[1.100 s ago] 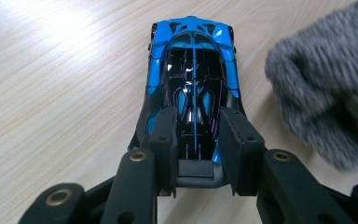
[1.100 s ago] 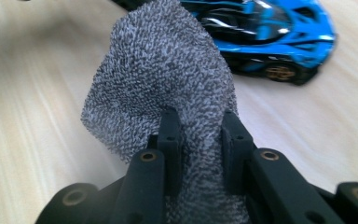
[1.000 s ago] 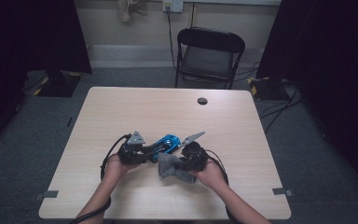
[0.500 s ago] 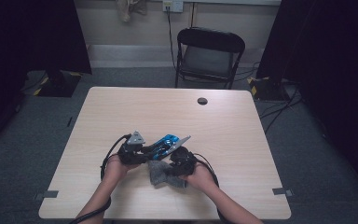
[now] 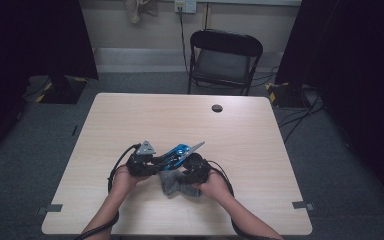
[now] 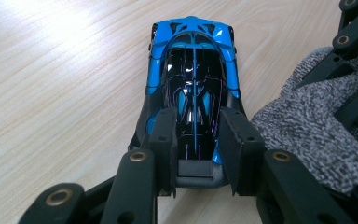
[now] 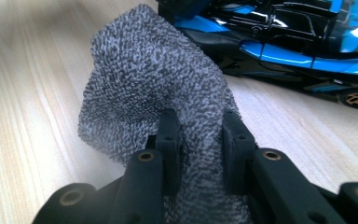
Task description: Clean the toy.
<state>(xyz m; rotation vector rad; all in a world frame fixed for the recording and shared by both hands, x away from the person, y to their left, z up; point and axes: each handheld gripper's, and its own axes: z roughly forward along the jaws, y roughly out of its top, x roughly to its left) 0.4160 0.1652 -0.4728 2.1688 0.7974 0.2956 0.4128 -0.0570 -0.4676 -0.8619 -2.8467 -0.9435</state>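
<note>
Near the front middle of the table (image 5: 130,120), a blue and black toy car (image 6: 192,84) sits on its wheels on the light wood, its rear end caught between the two black jaws of the left gripper (image 6: 198,144), which press against its sides. Just beside the car, on the person's right, a grey knitted cloth (image 7: 158,93) stands bunched up from the tabletop; the right gripper (image 7: 199,140) has its jaws pinched narrow on a fold of it, and the fabric bulges above and spills below them. In the right gripper view the cloth rises close against the car's flank, though whether the two touch cannot be told. In the high view the left gripper (image 5: 142,159) and right gripper (image 5: 195,167) sit close together, the car (image 5: 176,152) angled between them and the cloth (image 5: 174,182) lying toward the person. Farther off on the table, near the far edge, lies a small dark round disc (image 5: 217,108). Behind the table stands a black folding chair (image 5: 224,60).
</note>
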